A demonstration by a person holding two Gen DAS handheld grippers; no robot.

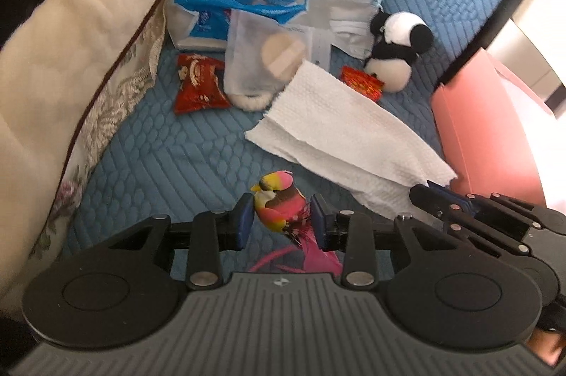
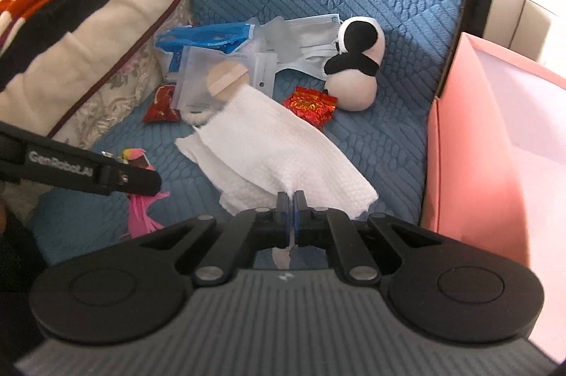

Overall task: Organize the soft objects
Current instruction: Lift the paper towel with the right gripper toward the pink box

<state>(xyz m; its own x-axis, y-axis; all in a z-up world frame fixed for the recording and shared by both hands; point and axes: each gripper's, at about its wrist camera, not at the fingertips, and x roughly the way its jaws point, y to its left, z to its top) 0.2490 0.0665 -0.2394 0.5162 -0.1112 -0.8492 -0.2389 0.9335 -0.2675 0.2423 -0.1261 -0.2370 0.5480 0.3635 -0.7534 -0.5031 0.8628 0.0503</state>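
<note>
My left gripper (image 1: 283, 217) is shut on a small pink and yellow toy bird (image 1: 281, 206), held just above the blue quilted seat; its pink tail feathers hang below. My right gripper (image 2: 292, 199) is shut on the near edge of a white paper towel (image 2: 269, 149), which drapes away over the seat. In the left wrist view the right gripper (image 1: 429, 186) shows at the lower right, pinching the towel (image 1: 339, 121). In the right wrist view the left gripper's arm crosses at the left, with the bird (image 2: 136, 156) partly hidden behind it. A panda plush (image 2: 355, 64) lies farther back.
A pile of packets sits at the back: a blue plastic wrapper (image 1: 226, 1), a clear pouch with a round puff (image 1: 269, 54), face masks (image 2: 307, 36), a red snack bag (image 1: 198, 86) and a red foil packet (image 2: 311, 105). A pink box (image 2: 495, 135) stands right; a cream blanket (image 1: 70, 50) lies left.
</note>
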